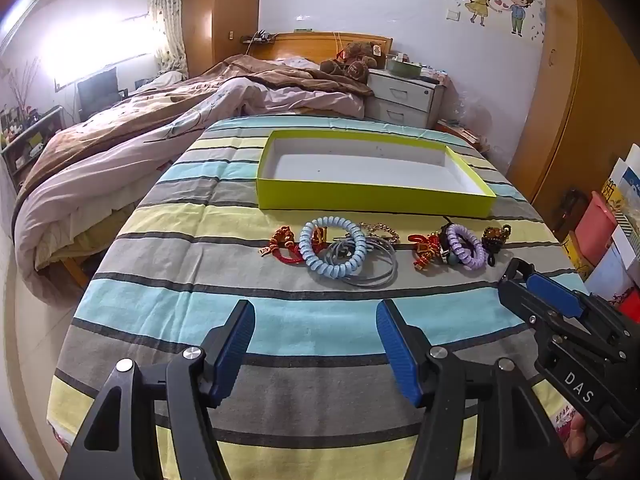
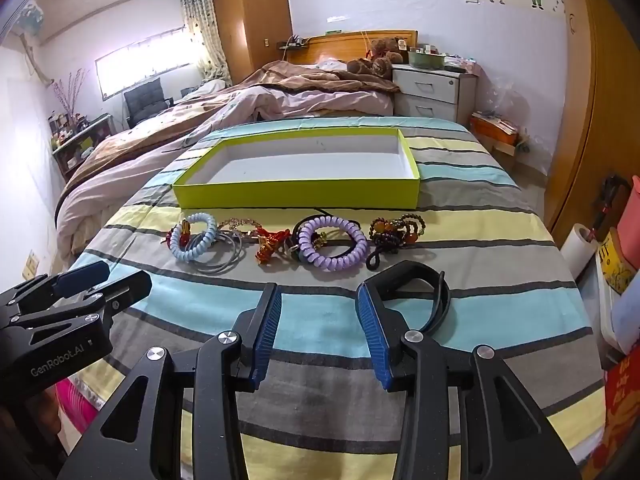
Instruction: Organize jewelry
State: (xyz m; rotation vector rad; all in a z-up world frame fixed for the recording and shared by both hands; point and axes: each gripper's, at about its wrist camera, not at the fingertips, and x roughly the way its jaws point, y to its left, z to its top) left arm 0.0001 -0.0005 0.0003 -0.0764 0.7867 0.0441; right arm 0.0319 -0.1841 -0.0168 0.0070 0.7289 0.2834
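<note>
The jewelry lies in a row across the striped bed (image 1: 168, 312), blue coil bracelet (image 1: 333, 249) leftward, purple coil bracelet (image 2: 333, 249) rightward, just before the yellow-green box (image 1: 372, 198), whose long side runs parallel. Left hand-held gripper (image 1: 316, 344) and right hand-held gripper (image 2: 319, 330) hover spread, holding nothing.

You are holding the left gripper (image 1: 316, 344) open above the striped sheet (image 1: 168, 312), facing the blue coil bracelet (image 1: 333, 251) and lime box (image 1: 372, 197).
</note>
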